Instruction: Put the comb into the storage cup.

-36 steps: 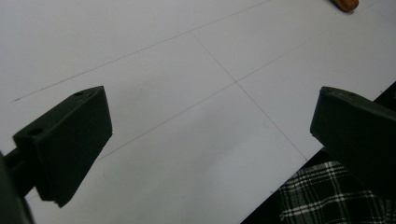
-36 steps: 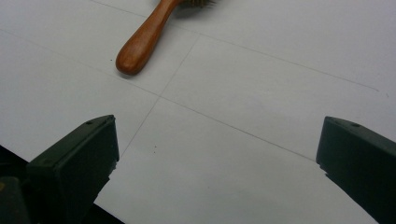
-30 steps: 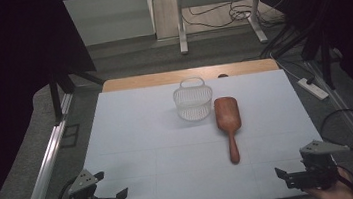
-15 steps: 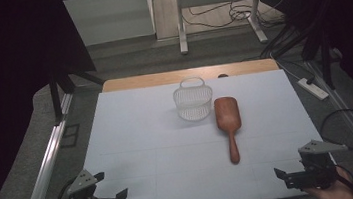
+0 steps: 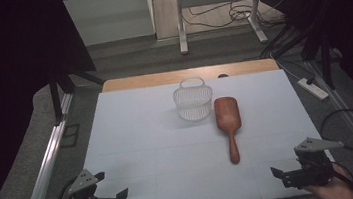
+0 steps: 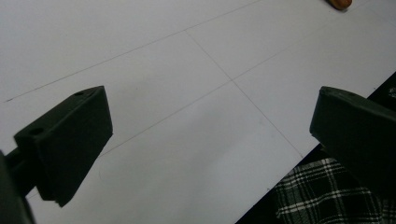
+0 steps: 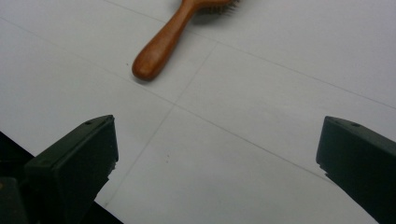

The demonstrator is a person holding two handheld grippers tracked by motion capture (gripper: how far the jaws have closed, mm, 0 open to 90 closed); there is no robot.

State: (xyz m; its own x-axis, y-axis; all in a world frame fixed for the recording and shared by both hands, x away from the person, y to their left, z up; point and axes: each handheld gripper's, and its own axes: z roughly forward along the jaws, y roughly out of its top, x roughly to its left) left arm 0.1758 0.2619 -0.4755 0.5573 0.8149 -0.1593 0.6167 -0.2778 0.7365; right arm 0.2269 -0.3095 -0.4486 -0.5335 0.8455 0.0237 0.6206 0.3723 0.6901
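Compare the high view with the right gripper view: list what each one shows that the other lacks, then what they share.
High view alone: the white basket standing just left of the brush head, the left gripper at the near left corner, the floor and cables beyond the table. Right gripper view alone: the brush's bristles under its head, and a close look at the right gripper, its fingers wide apart over bare table. Both: the wooden brush with its handle toward the person, and the white table with its thin grid lines.
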